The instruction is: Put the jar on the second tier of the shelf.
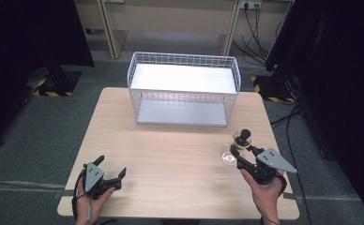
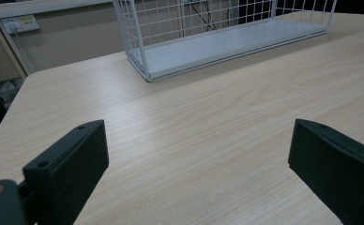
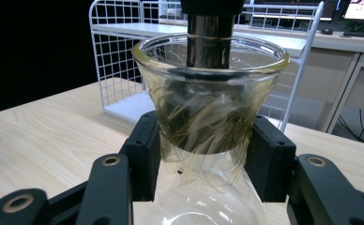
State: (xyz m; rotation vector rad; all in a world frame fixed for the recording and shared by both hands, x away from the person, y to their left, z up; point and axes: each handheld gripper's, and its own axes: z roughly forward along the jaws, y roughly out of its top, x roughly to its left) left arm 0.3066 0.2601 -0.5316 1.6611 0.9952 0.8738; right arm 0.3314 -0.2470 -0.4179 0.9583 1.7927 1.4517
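Observation:
A small clear glass carafe [image 1: 239, 142] with a gold-tinted rim and a dark stopper stands at the table's right side. My right gripper [image 1: 242, 151] is shut on it. In the right gripper view both black jaws press the neck of the carafe [image 3: 208, 117] just below its flared top, and its rounded lower body bulges beneath them. My left gripper [image 1: 112, 174] rests near the table's front left edge, held by a hand. It is open: in the left gripper view its fingers [image 2: 67, 164] stand wide apart over bare wood.
A white wire basket [image 1: 185, 89] with a flat white shelf stands at the table's far middle, also seen as the basket [image 2: 217, 37] and the basket [image 3: 119, 61]. The light wooden table [image 1: 170, 154] is ringed by grey floor, desk legs and cables behind.

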